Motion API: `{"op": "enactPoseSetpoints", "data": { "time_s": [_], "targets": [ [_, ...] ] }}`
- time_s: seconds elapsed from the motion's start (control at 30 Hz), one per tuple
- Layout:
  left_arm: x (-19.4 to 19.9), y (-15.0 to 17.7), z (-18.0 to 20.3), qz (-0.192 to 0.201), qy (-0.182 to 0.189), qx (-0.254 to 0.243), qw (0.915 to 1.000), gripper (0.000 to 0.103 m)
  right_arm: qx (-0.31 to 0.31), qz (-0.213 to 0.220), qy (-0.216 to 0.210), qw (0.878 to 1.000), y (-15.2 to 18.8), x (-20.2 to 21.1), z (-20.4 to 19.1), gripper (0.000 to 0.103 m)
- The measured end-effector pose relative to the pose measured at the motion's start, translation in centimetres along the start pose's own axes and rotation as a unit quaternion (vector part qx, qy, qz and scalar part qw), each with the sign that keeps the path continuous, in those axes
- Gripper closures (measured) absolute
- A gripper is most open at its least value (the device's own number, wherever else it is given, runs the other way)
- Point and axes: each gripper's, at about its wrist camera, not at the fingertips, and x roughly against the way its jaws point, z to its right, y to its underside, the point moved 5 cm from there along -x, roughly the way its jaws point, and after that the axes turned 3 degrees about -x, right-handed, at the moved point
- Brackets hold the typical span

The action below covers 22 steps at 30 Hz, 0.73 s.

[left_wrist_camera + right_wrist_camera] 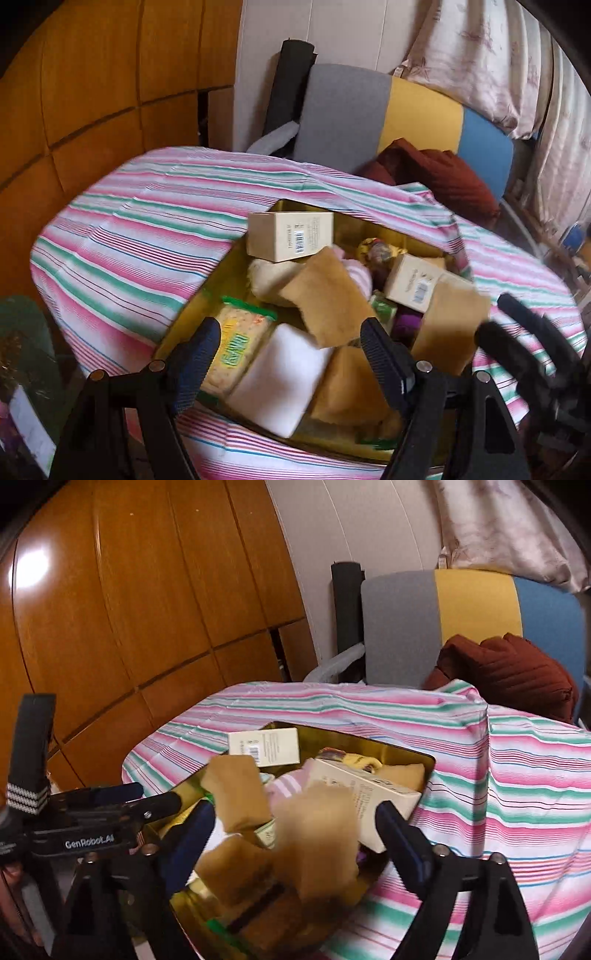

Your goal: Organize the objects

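Observation:
A gold tin [373,230] lies on a striped cloth [140,229], filled with several items: two beige cartons [291,236], tan spongy pieces [328,299], a white block [280,373], a cracker packet [236,347] and a pink sock [356,273]. My left gripper [291,354] hovers open over the tin's near end, nothing between its pads. In the right wrist view my right gripper [295,834] is open above the tin [369,744]. A blurred tan piece [321,830] lies between its fingers without touching the pads. The left gripper [147,797] sits at that view's left.
The right gripper [495,314] shows as a dark blur at the right of the left wrist view. A grey, yellow and blue chair back [384,114] with a dark red garment [443,177] stands behind the table. Wooden panels [92,92] line the left.

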Motion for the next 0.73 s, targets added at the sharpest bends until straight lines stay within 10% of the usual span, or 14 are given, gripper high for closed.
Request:
{"op": "enactPoseSetpoints", "data": {
  "time_s": [0.13,0.73],
  "targets": [
    [-1.3,0.8,1.0,-0.047,0.016,0.002,0.9988,0.054,-0.011,0.021,0.013,1.000,0.4,1.4,-0.6,0.004],
    [0.0,1.9,1.8,-0.016,-0.122,-0.052,0.9910,0.055,-0.012,0.023,0.083,0.996,0.5,3.0,-0.2,0.002]
  ]
}}
